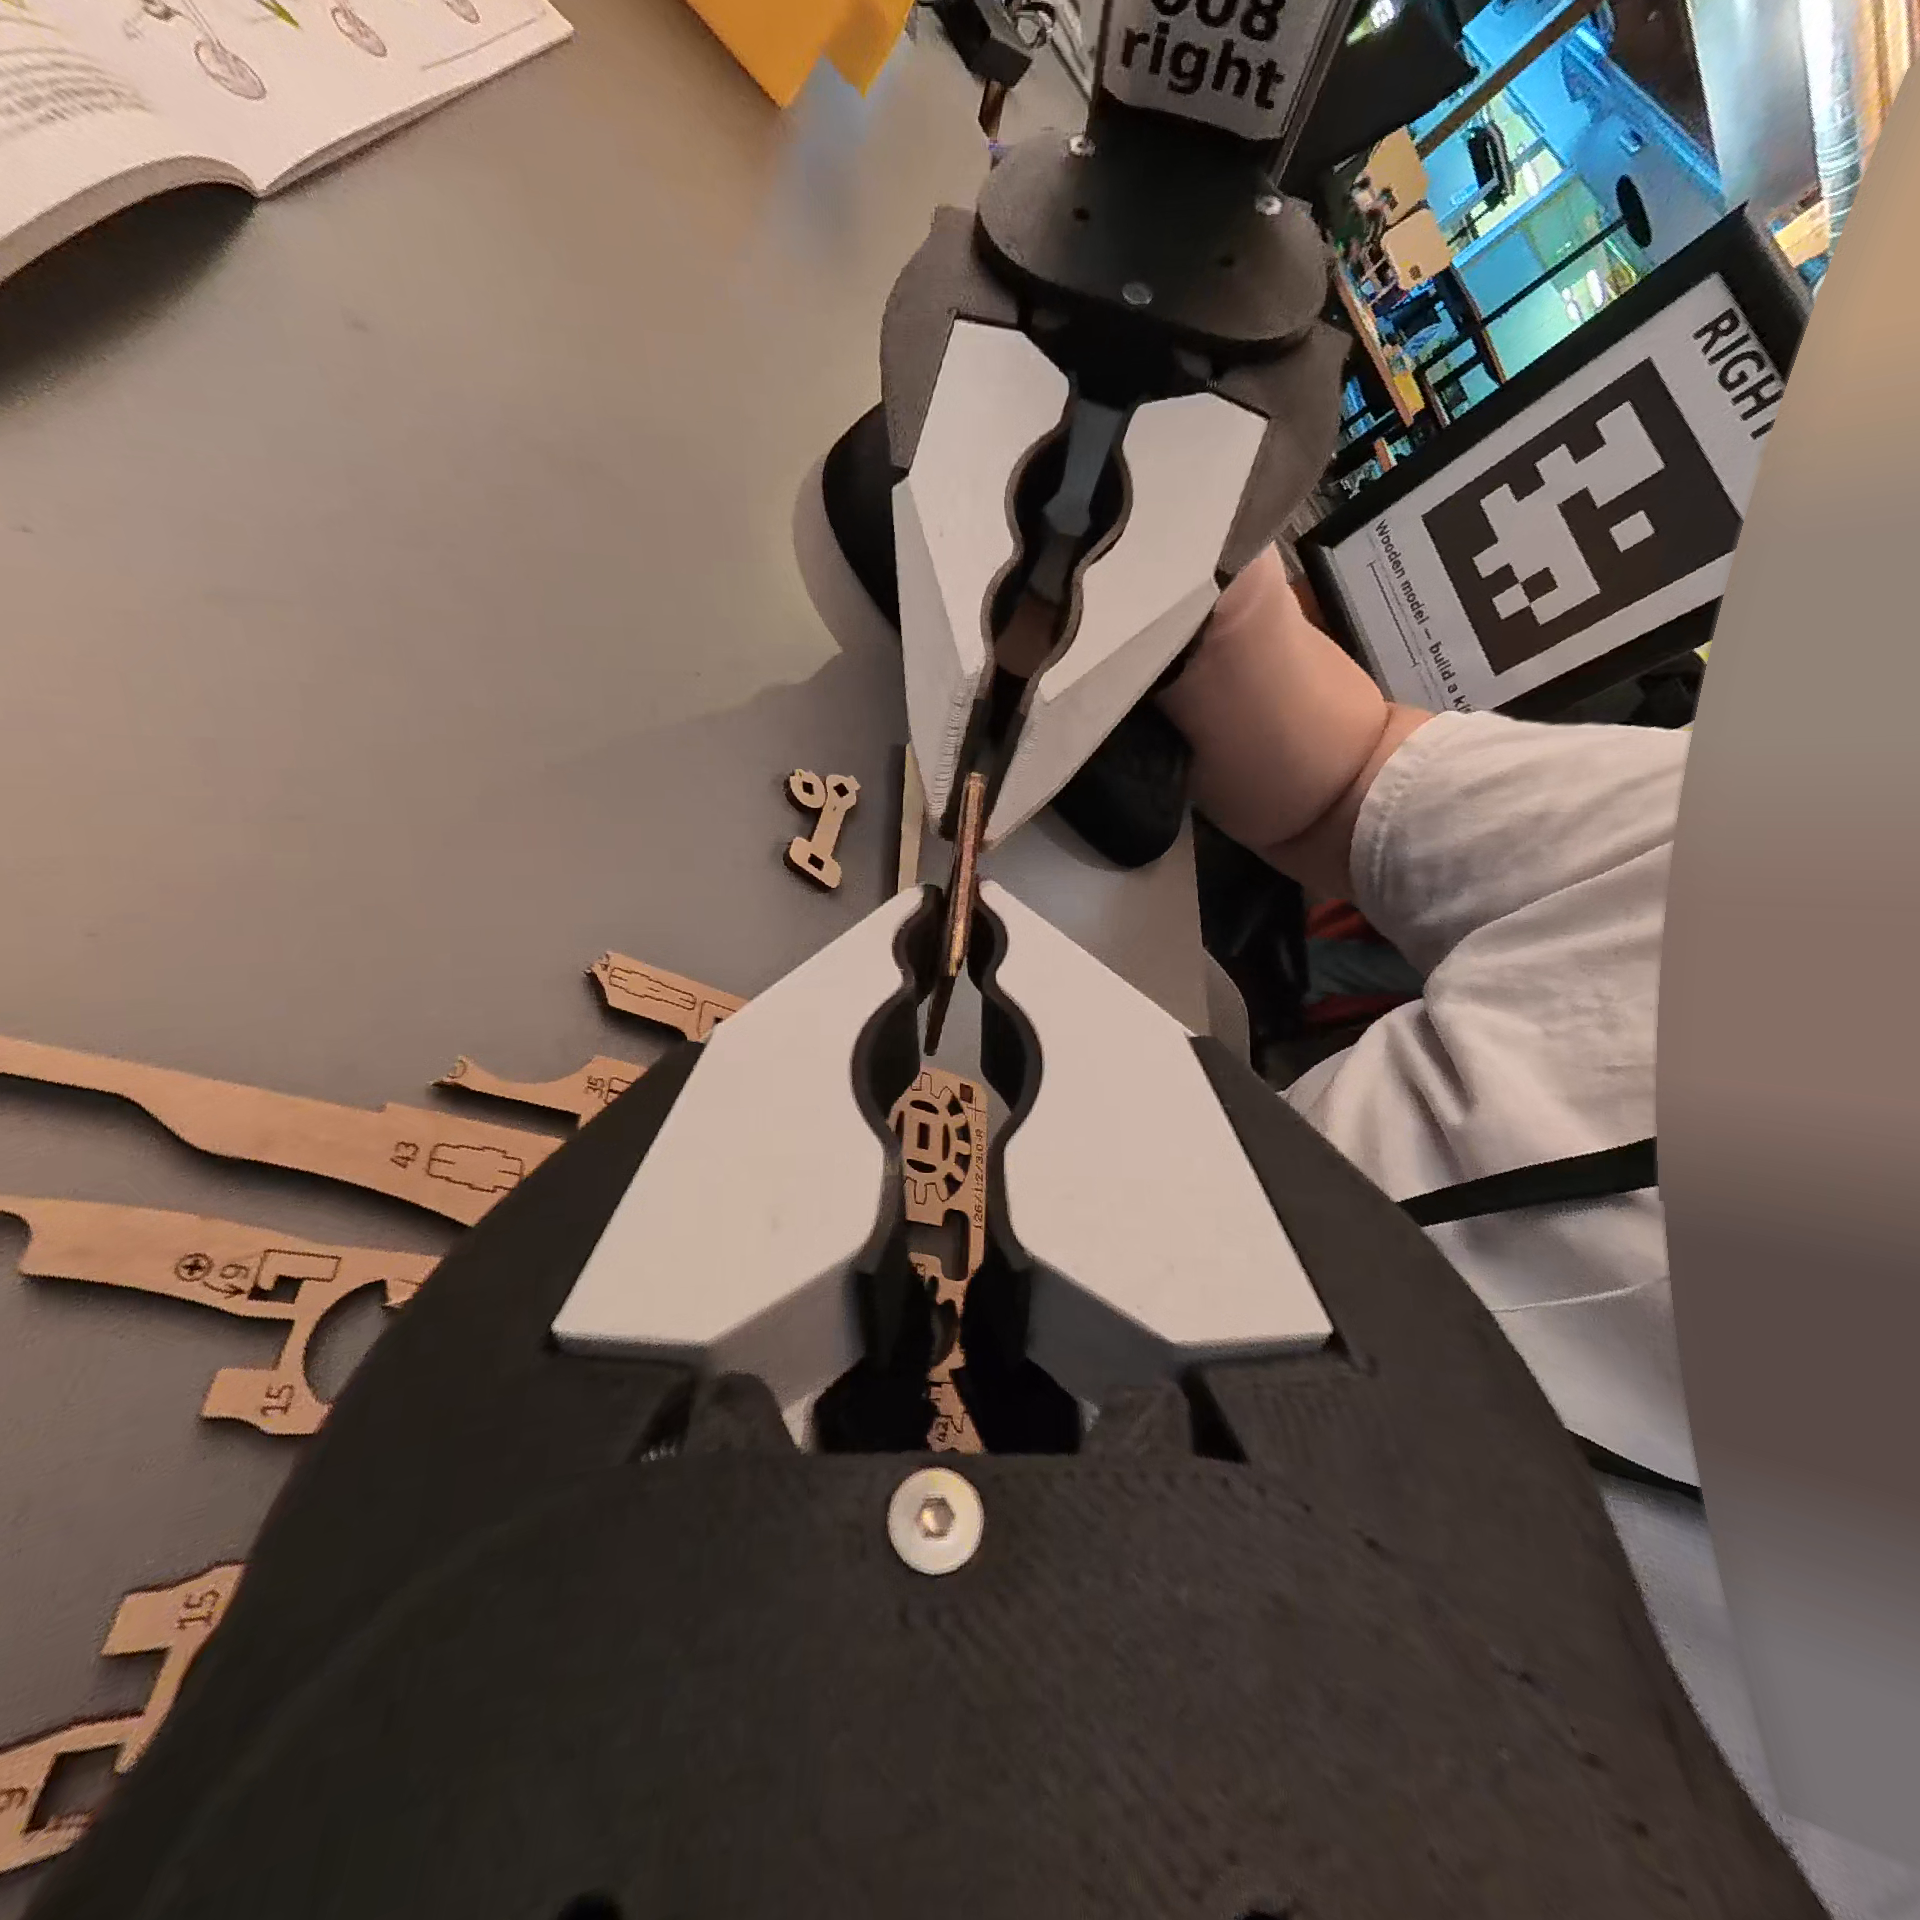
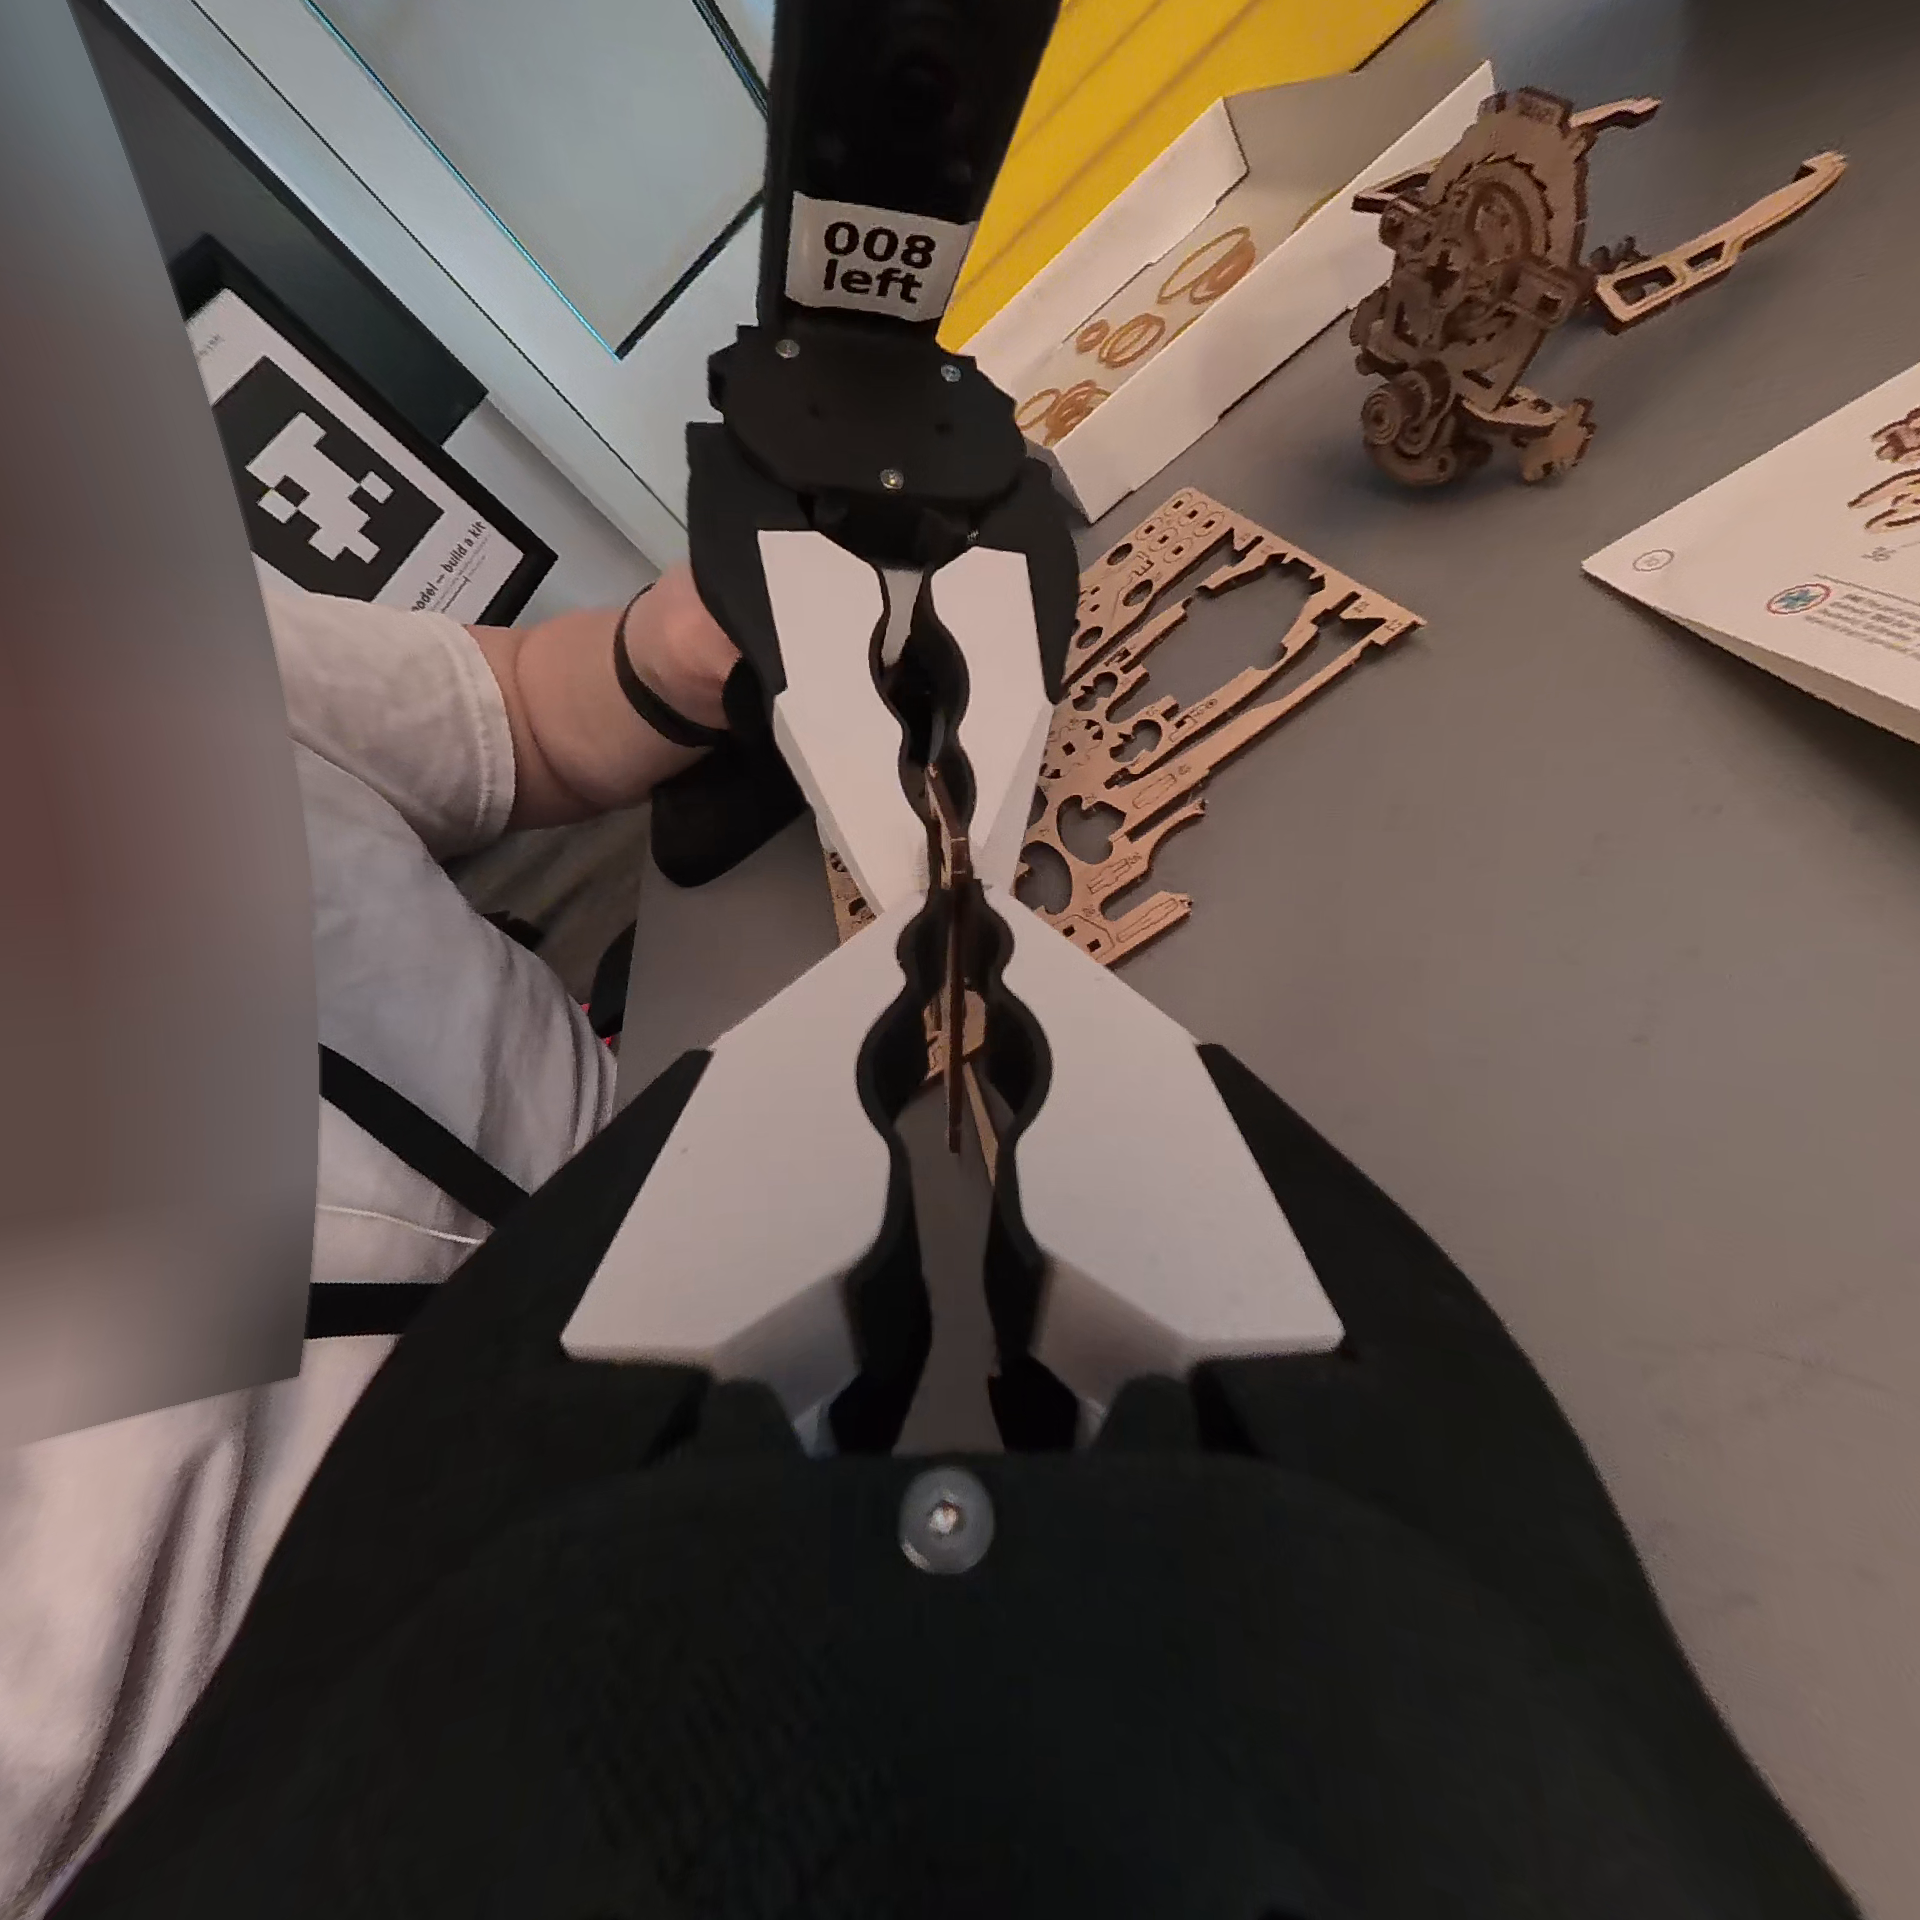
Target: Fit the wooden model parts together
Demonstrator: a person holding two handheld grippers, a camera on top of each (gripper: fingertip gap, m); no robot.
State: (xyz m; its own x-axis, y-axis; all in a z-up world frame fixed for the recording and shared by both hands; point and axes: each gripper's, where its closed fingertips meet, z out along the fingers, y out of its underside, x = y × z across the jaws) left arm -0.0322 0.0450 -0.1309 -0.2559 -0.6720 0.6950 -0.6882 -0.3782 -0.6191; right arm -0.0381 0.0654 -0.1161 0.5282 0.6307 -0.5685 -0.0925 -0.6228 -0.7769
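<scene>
Between both jaws tip-to-tip: thin flat wooden part (image 1: 966, 873), edge-on, laser-burnt edges. Left gripper (image 1: 961, 914) and right gripper (image 2: 951, 914) both clamped on it.

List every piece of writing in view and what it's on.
Not quoting writing; where it stands:
Right gripper, label: legible.
Left gripper, sticker: legible.
Framed sign: partly legible.
Wooden sheet: engraved numbers, legible.
Booklet: too small.
</scene>
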